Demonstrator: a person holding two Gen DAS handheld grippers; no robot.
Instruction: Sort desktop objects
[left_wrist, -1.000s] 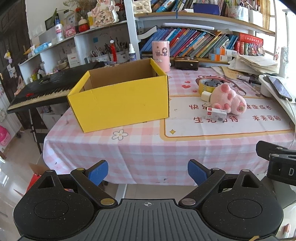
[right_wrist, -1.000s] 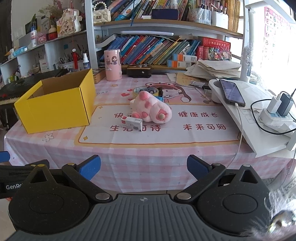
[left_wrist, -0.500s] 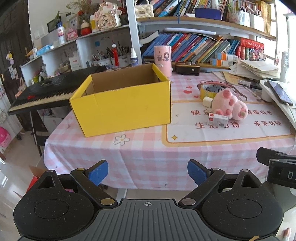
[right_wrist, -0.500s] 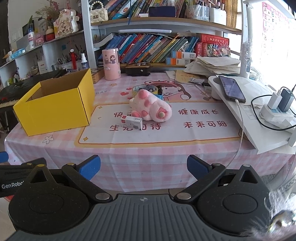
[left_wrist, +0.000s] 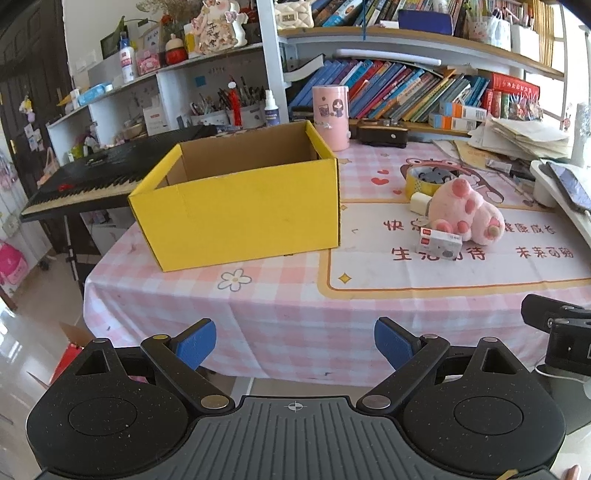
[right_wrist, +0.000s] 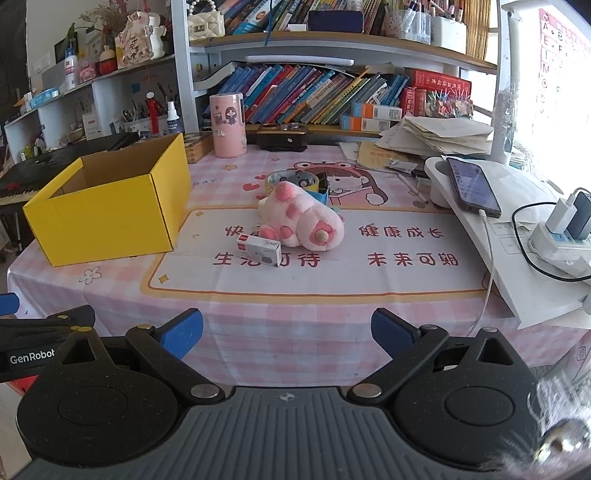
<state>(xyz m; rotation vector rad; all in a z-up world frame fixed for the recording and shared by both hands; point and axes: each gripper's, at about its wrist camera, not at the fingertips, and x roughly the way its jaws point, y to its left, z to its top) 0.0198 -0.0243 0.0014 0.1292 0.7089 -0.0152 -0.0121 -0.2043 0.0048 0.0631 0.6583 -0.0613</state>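
Flagging risk: both left tongs (left_wrist: 294, 342) and right tongs (right_wrist: 286, 328) released and empty short of the pink-checked surface (right_wrist: 295, 310), small white cardboard box (right_wrist: 258, 249) touching the pink plush toy (right_wrist: 301, 221), so grabbing either may drag the other, well apart from the open yellow cardboard box (right_wrist: 107, 210).

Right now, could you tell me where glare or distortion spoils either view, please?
Right wrist view: the window on the right is blown out white, washing out the papers. Left wrist view: evenly lit, but the fisheye bends the bookshelf; the yellow box stays sharp.
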